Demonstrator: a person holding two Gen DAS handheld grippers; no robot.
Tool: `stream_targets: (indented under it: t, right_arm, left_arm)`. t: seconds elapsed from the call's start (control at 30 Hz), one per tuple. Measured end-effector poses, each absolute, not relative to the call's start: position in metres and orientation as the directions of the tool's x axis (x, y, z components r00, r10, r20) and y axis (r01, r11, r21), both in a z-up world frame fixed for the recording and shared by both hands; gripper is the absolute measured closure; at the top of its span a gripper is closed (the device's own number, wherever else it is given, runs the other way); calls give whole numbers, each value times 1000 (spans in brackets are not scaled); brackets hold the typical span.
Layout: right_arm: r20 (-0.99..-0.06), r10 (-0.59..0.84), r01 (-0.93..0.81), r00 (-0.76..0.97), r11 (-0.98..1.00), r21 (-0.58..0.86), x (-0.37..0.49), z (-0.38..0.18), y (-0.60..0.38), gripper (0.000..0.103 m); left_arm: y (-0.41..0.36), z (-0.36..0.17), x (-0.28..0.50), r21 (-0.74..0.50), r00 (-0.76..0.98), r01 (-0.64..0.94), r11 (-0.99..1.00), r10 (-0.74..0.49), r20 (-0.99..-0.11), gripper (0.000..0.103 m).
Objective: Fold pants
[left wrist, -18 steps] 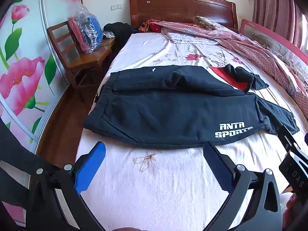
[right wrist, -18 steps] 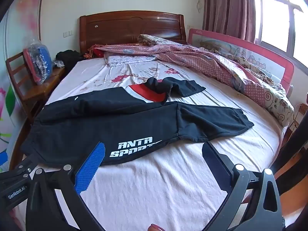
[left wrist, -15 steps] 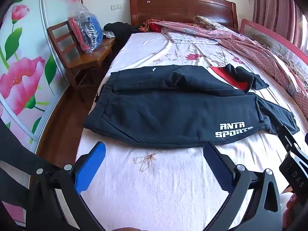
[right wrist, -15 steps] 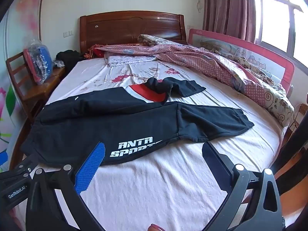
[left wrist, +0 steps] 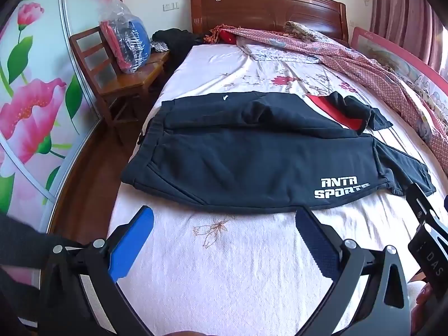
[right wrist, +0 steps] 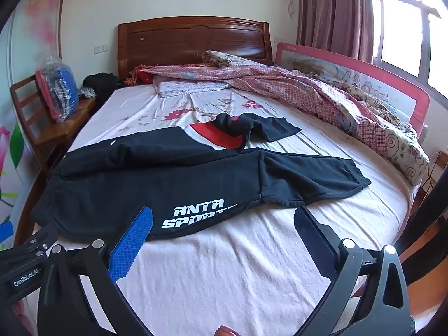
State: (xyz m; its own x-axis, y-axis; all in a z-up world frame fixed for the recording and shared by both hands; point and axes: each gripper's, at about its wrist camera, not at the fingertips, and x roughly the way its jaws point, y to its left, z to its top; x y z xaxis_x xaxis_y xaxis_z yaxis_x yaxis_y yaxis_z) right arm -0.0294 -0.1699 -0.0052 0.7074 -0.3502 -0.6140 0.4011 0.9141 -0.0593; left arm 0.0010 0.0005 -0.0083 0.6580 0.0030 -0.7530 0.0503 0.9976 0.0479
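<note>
Black pants with a white "ANTA SPORTS" print lie across the bed, waistband at the left, legs toward the right; they also show in the right wrist view. The far leg is crumpled, showing a red and white panel. My left gripper is open and empty, hovering above the sheet just in front of the pants' near edge. My right gripper is open and empty, over the sheet near the printed leg, its left fingertip overlapping the pants' edge in view.
The bed has a pink floral sheet and a wooden headboard. A pink quilt is heaped along the right side by a padded rail. A wooden chair with a bagged bundle stands left of the bed.
</note>
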Motion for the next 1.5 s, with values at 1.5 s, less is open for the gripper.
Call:
stream_targets:
  t: [1.5]
  right_arm:
    - [-612,-346,390,711,918,-66,-30,-9,-170,3]
  left_arm:
    - [4,-12,6,33,637,46,998,-4,-771,2]
